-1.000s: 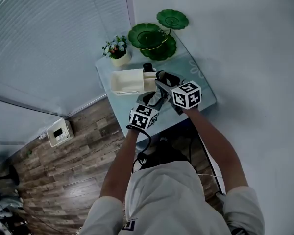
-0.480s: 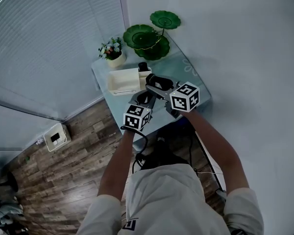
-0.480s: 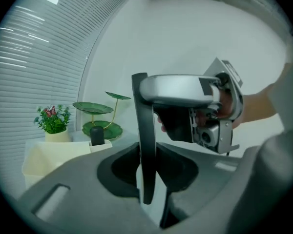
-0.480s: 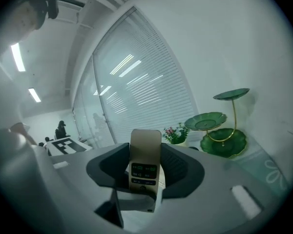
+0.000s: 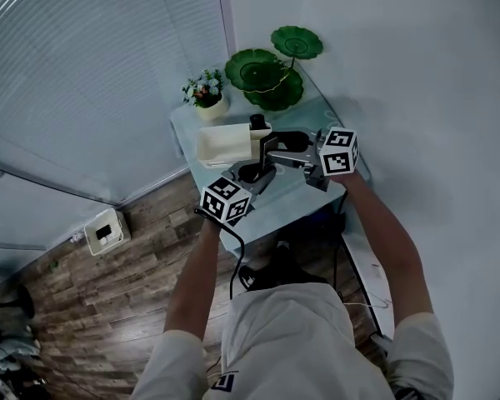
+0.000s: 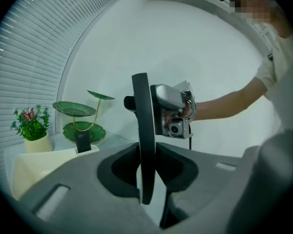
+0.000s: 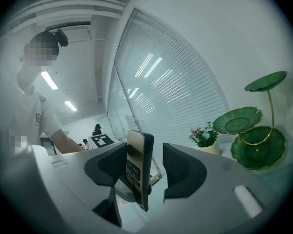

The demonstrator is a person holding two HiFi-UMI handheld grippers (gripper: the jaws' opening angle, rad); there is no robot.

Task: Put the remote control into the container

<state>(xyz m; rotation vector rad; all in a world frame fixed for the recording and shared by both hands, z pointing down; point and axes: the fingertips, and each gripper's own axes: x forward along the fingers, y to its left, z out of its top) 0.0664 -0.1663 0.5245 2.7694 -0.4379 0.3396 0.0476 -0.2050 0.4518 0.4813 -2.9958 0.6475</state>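
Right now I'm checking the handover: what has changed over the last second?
The left gripper has just closed on the remote, which stands upright between its pads. The right gripper has just been opening its jaws; the remote is still between them, with a gap on one side. The container, flower pot and green dish stayed where they were.

An office-like room is showing: slatted blinds (image 5: 83,73) are covering a long window wall, wood-look planks are lining the floor (image 5: 108,307), ceiling strip lights (image 7: 49,80) are glowing, and a small tabletop (image 5: 187,127) is carrying a potted plant (image 5: 207,92) and a green leaf-shaped stand (image 5: 271,73).
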